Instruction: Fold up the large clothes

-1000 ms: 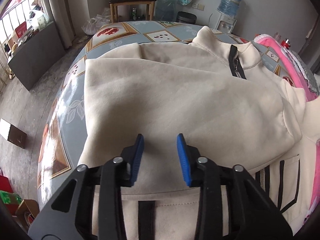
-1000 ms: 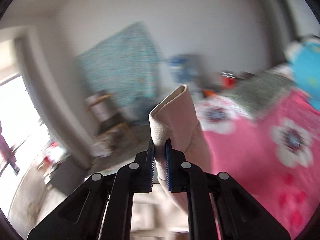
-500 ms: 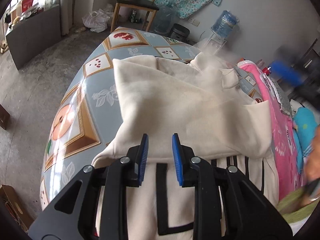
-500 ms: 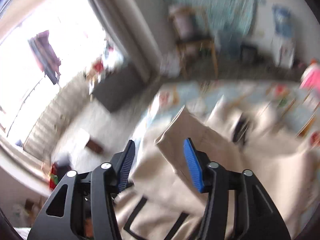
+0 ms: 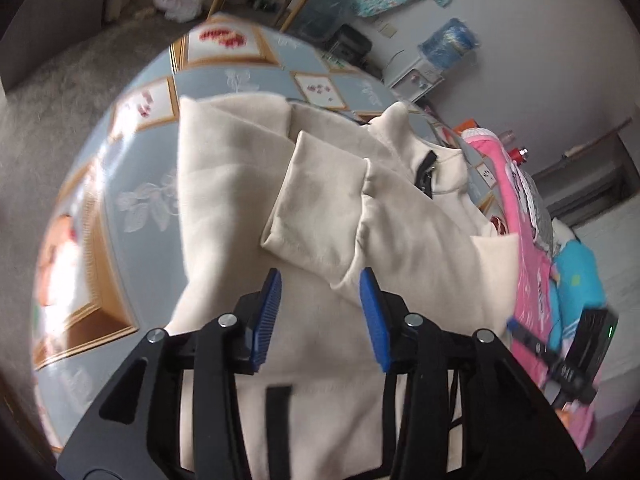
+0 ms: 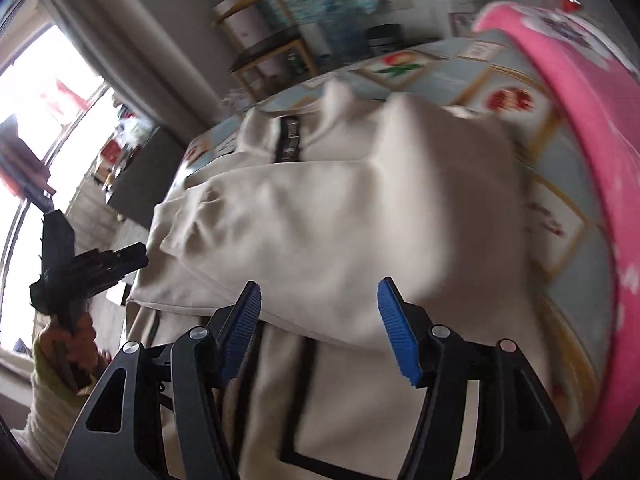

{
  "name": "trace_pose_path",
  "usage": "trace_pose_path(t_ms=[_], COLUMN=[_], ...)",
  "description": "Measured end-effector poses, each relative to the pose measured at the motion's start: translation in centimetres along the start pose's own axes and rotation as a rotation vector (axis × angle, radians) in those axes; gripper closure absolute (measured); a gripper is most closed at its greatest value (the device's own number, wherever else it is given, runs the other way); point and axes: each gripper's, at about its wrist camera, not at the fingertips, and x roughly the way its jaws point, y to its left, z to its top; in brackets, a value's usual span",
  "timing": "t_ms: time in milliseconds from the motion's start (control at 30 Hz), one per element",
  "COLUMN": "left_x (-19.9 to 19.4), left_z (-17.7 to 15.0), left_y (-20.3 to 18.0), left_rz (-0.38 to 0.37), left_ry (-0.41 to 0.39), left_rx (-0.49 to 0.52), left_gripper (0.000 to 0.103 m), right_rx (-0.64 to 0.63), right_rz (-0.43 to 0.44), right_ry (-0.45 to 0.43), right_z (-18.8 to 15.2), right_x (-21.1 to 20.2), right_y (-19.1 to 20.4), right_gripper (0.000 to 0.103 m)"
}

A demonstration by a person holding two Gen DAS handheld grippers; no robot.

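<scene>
Tabletop (image 5: pixel 132 184) with a fruit-patterned blue cloth carries one cream sweatshirt (image 5: pixel 248 184), both sleeves folded over its front; one black zipper (image 5: pixel 427 168) sits at the collar. My left gripper (image 5: pixel 320 312) and right gripper (image 6: pixel 320 328) hover above it, jaws having just been opening, nothing between them.

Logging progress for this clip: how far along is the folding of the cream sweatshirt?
Done: both sleeves lie folded across the cream sweatshirt; one cuff rests mid-chest. In hand: nothing. The left gripper and right gripper hover with jaws that have just been opening, empty. Left: the body still lies full length on the table, hem unfolded.
</scene>
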Motion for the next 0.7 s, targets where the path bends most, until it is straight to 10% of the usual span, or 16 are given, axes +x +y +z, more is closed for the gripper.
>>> trace_pose_path(t_ms=[433, 533, 700], left_x=[3.9, 2.9, -4.3], left_z=[2.5, 2.5, 0.3], left_y=[0.1, -0.3, -5.4], left_rz=[0.096, 0.148, 0.17], left_ry=[-0.004, -0.029, -0.224], left_rx=[-0.165, -0.118, 0.083], left_gripper=[0.072, 0.095, 0.095], right_rx=[0.071, 0.082, 0.072], right_rz=[0.01, 0.016, -0.027], right_ry=[-0.074, -0.073, -0.082], right_z=[-2.2, -2.6, -2.6], right_x=[-2.8, -2.7, -3.6], right_y=[-4.2, -4.7, -5.3], right_gripper=[0.043, 0.043, 0.043])
